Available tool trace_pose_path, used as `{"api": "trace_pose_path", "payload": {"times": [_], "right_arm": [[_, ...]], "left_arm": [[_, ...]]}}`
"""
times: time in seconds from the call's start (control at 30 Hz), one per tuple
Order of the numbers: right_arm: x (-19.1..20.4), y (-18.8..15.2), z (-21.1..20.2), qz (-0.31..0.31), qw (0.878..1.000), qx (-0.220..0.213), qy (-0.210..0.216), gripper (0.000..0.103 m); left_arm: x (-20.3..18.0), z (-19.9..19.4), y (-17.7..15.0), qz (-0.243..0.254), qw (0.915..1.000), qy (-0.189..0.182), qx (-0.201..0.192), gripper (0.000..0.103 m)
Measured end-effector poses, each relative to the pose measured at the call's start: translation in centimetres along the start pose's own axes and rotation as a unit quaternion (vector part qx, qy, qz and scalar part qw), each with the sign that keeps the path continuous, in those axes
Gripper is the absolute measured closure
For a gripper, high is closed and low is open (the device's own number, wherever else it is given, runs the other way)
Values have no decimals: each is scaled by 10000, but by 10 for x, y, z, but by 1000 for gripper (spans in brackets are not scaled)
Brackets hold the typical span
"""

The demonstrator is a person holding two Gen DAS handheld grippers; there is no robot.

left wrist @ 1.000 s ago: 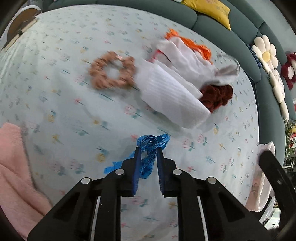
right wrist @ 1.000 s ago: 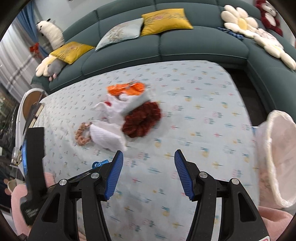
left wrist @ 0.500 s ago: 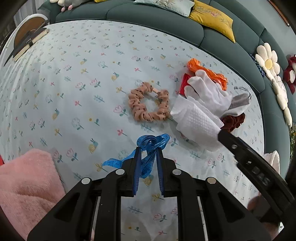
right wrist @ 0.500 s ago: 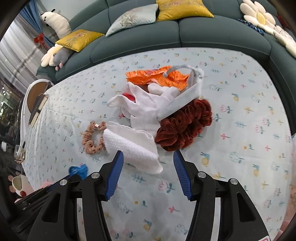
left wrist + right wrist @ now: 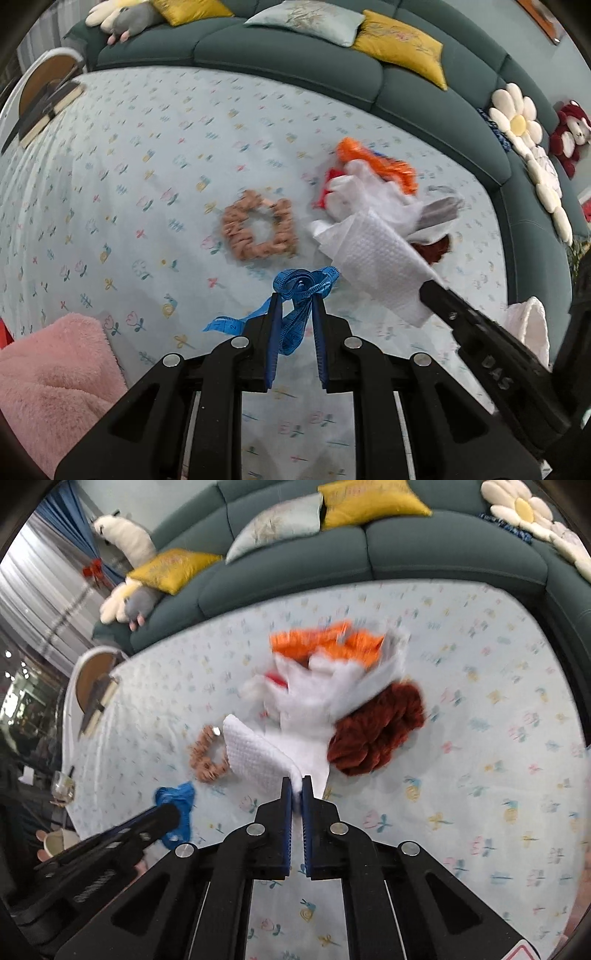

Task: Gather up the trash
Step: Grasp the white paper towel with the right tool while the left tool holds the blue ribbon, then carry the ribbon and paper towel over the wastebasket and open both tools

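My left gripper (image 5: 297, 301) is shut on a bunched blue measuring tape (image 5: 301, 286), held above the flowered cloth; it shows as a blue bundle (image 5: 177, 805) in the right wrist view. My right gripper (image 5: 296, 781) is shut on the near corner of a white embossed paper towel (image 5: 255, 755), also seen from the left wrist (image 5: 380, 266). Behind the towel lies a heap: crumpled white tissue (image 5: 317, 694), an orange wrapper (image 5: 325, 642), a dark red scrunchie (image 5: 380, 731) and something small and red (image 5: 327, 184). A tan scrunchie (image 5: 258, 230) lies left of the towel.
A white-lined bin (image 5: 530, 332) stands at the right edge. Pink fluffy fabric (image 5: 55, 373) lies at lower left. A teal sofa (image 5: 406, 550) with cushions and plush toys curves behind the table. A book on a round stand (image 5: 48, 103) sits far left.
My right gripper moved in over the heap and closed on the towel's near corner. My left gripper rose with the tape, so more of the table and sofa shows.
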State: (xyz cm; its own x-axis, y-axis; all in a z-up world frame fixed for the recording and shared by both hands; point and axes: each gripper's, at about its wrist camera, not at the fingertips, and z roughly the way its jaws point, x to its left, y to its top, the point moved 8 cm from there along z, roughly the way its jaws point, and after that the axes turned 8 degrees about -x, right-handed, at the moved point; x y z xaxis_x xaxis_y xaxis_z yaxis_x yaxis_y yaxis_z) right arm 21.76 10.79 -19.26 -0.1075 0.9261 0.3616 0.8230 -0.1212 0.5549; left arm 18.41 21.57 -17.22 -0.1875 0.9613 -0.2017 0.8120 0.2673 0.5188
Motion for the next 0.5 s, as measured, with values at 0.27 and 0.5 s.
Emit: {"api": "trace_pose_path", "payload": {"times": [0.27, 0.5], "right_arm": [[-30, 52, -85, 231, 9959, -877, -49, 98], [-77, 72, -157, 358, 9880, -1454, -383, 98]], "left_arm": [[-72, -32, 14, 481, 9977, -342, -331, 87], [-151, -57, 14, 1024, 9907, -713, -544, 87]]}}
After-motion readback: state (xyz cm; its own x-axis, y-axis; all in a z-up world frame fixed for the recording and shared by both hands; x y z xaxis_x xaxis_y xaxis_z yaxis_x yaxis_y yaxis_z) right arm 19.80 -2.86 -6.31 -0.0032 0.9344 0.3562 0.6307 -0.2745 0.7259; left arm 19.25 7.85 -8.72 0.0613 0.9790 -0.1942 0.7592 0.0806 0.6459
